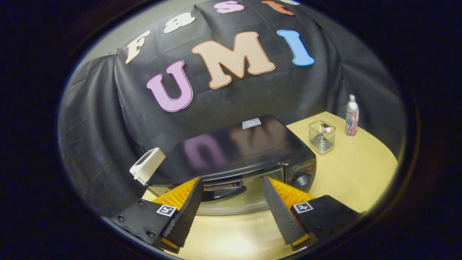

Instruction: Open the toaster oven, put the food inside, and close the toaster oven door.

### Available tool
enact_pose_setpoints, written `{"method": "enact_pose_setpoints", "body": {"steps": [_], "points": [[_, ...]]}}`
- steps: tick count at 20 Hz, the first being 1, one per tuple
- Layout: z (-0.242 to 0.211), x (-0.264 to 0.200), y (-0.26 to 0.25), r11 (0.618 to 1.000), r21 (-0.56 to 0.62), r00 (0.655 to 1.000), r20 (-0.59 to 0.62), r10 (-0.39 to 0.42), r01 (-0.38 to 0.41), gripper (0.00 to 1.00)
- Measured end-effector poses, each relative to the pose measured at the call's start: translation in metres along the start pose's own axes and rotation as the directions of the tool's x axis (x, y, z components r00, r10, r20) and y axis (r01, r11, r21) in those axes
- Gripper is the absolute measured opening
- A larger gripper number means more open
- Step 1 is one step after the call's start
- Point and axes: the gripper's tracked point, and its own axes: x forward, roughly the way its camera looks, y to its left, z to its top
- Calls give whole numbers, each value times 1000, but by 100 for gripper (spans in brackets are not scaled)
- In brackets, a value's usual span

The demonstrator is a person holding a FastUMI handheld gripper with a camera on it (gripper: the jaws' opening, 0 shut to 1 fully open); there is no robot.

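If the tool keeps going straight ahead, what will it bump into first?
Most likely the toaster oven. The open tool points at its closed glass door, with the dark door handle just ahead between the fingers, so the handle probably comes first. Depth is hard to judge here.

The toaster oven [238, 159] carries brand lettering and a white sticker, both too small to read.

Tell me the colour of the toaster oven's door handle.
Glossy black door handle, seen in the gripper view between the open fingers of the hand-held gripper.
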Motion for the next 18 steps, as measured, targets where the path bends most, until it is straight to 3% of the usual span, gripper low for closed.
{"method": "enact_pose_setpoints", "body": {"steps": [4, 8, 15, 18], "points": [[12, -7, 2, 999, -27, 999, 32, -17, 17, 99], [68, -36, 28, 1000, -22, 988, 153, 14, -11, 97], [166, -107, 55, 980, -195, 945, 325, 30, 36, 96], [186, -135, 75, 969, -245, 929, 365, 65, 29, 96]]}}
